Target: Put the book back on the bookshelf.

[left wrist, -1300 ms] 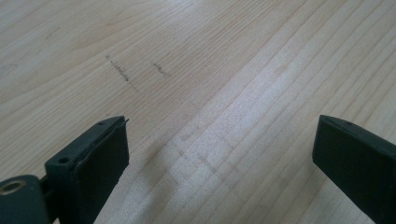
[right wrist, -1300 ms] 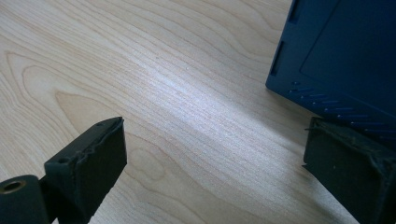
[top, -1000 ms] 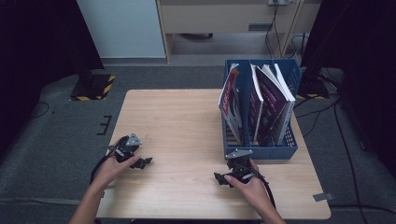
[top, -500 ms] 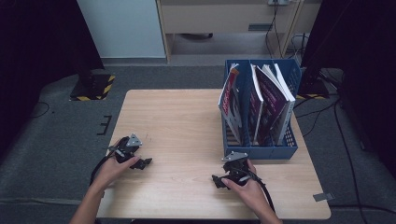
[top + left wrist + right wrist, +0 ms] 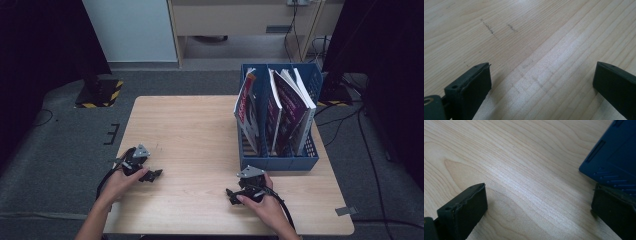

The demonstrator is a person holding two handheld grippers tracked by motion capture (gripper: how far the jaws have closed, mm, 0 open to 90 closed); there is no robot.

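On the wooden table (image 5: 200, 130), a blue file rack (image 5: 280, 161) is stood at the far right side, loaded with upright books (image 5: 274, 107) leaning in its compartments. Near the rack's front left corner, the right gripper (image 5: 233, 194) is held low over the tabletop, jaws spread wide, nothing gripped; in the right gripper view the rack's blue corner (image 5: 614, 157) is seen just past one jaw. Well left of the rack, toward the table's near left edge, the left gripper (image 5: 154, 175) is held by the left hand (image 5: 122, 181), jaws wide apart and empty over bare wood (image 5: 536, 50). Faint scuff marks (image 5: 490, 28) are seen on the wood beyond the left jaws.
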